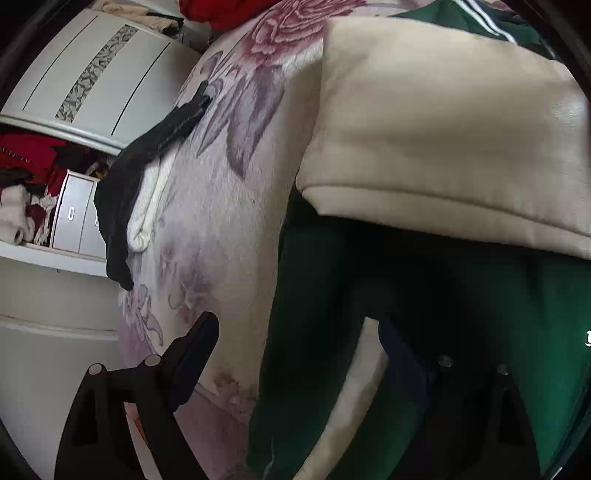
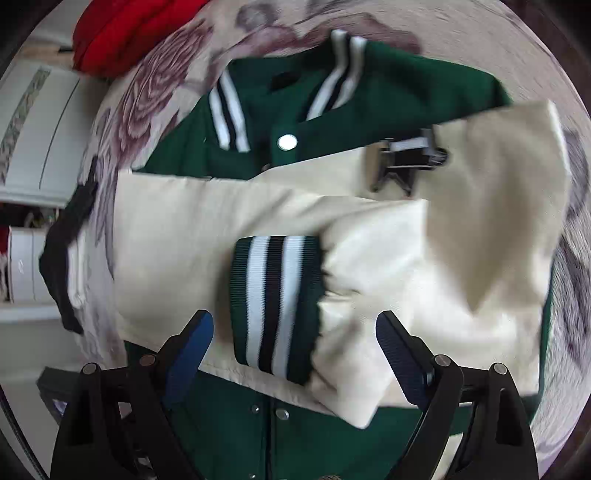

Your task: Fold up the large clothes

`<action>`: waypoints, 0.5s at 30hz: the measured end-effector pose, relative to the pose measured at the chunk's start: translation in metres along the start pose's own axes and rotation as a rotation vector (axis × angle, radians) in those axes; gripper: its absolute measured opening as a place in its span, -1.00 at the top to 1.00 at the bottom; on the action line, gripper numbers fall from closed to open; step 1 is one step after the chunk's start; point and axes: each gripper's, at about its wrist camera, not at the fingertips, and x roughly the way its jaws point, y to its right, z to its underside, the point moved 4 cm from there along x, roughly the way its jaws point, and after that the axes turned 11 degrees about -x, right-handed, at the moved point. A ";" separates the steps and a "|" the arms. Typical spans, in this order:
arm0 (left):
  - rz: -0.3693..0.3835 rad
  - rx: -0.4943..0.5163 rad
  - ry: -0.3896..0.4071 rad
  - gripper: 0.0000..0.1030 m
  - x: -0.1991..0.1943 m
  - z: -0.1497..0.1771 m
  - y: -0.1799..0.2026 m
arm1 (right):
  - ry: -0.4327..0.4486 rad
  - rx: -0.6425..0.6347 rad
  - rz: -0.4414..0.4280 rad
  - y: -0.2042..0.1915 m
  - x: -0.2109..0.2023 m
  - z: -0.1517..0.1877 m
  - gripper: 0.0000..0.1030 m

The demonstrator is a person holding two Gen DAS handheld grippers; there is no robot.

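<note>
1. No brand or label can be read; only a scrap of white print is seen on the green cloth at the right edge of the left wrist view, too cut off to make out.
2. A pale plush bedspread with purple-pink flowers serves as the surface. Beyond the tongs, a white cabinet with a patterned strip, a red cloth heap and a black garment are seen.
3. The green varsity jacket with cream sleeves and striped ribbed cuffs is spread on the bedspread, sleeves folded across its front.
4. The right gripper is held wide apart above a striped cuff, which lies between its blue-padded tips, unclamped.
5. The left gripper is likewise spread open, low over green cloth beneath a cream sleeve, clasping nothing.
</note>
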 end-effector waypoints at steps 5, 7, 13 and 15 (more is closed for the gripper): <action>-0.009 0.018 -0.032 -0.73 0.026 0.005 0.020 | -0.108 -0.231 0.290 -0.007 0.040 0.010 -0.76; -0.037 0.035 -0.018 -0.82 0.026 0.005 0.022 | -0.080 -0.177 0.352 0.021 0.024 0.019 -0.76; -0.036 0.007 -0.027 -1.00 0.030 0.000 0.017 | 0.028 0.295 0.324 0.148 -0.054 0.065 -0.76; -0.010 -0.021 -0.072 -1.00 0.032 -0.003 0.012 | 0.058 0.412 0.278 0.173 -0.072 0.080 -0.76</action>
